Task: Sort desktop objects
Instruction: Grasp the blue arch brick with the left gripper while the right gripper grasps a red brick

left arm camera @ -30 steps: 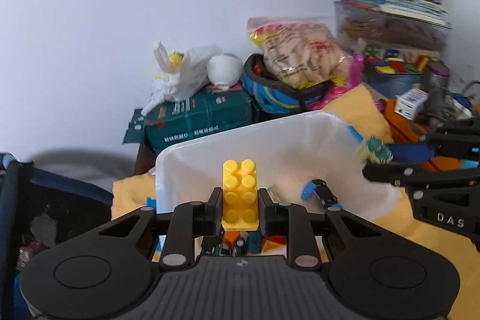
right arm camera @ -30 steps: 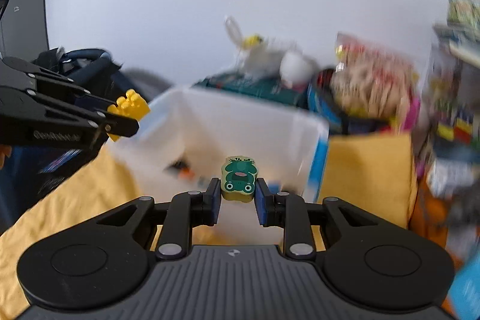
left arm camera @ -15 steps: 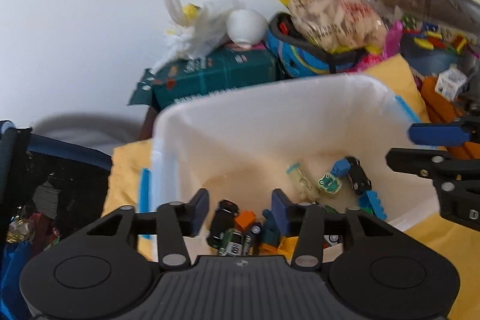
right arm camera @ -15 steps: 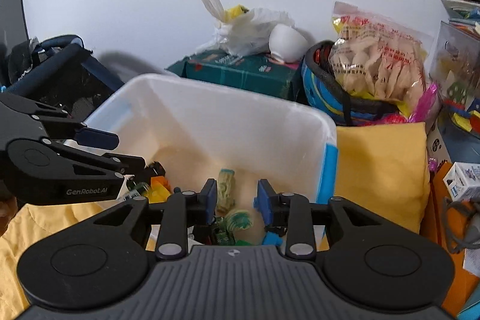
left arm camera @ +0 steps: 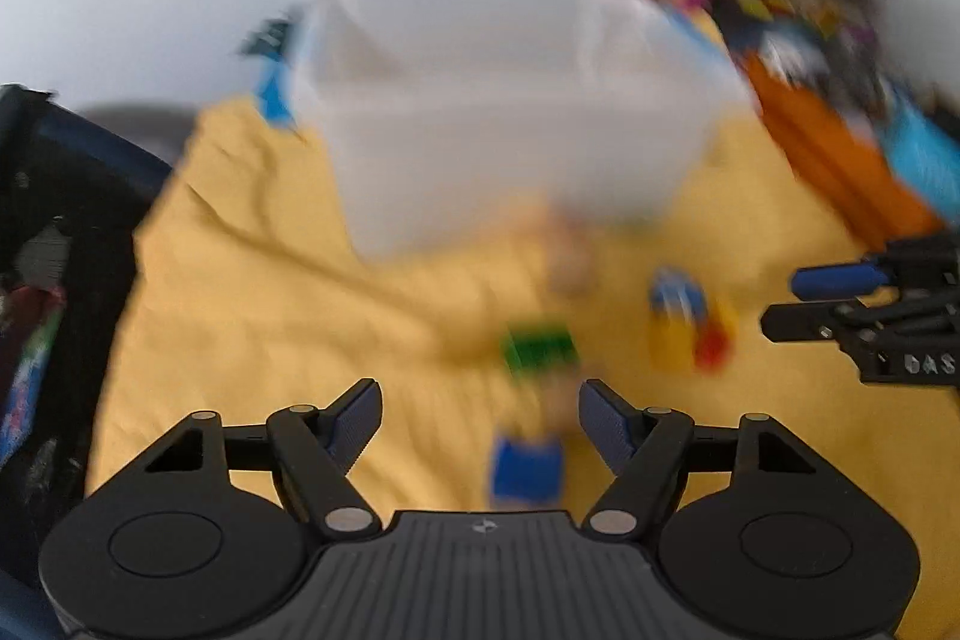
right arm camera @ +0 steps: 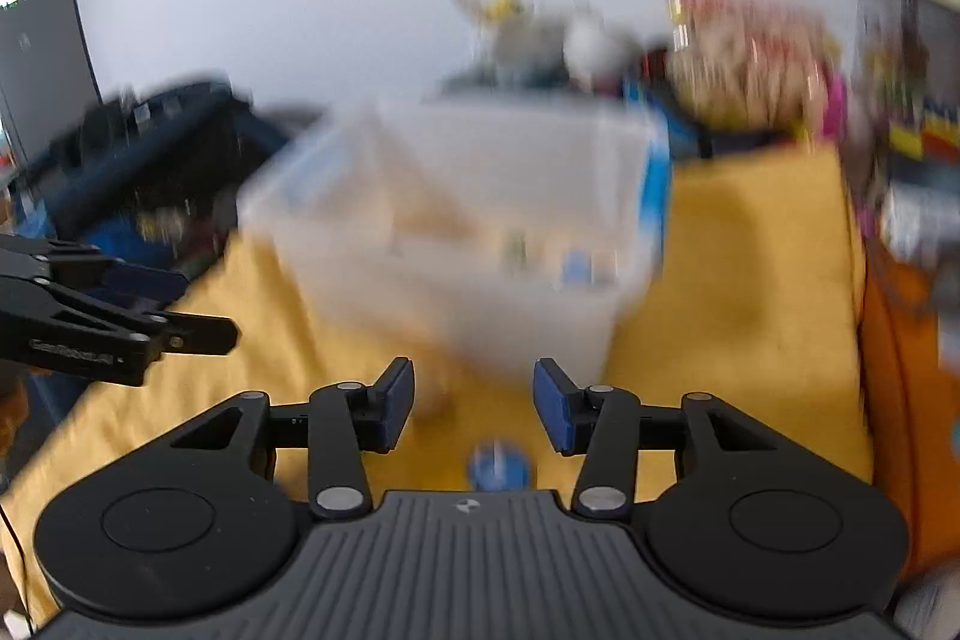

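Both views are blurred by motion. A white plastic bin stands on a yellow cloth; it also shows in the right wrist view with small toys inside. My left gripper is open and empty, above loose toys on the cloth: a green brick, a blue piece and a blue-yellow-red toy. My right gripper is open and empty in front of the bin, with a blue round toy just below it.
Clutter lines the back wall: a snack bag, a white plastic bag, stacked boxes at the right. A dark bag sits left of the cloth. An orange item lies at the right.
Both grippers have pulled back from over the bin and lowered toward the cloth. The yellow brick and the green frog piece were let go into the bin earlier; both jaws have opened wider.
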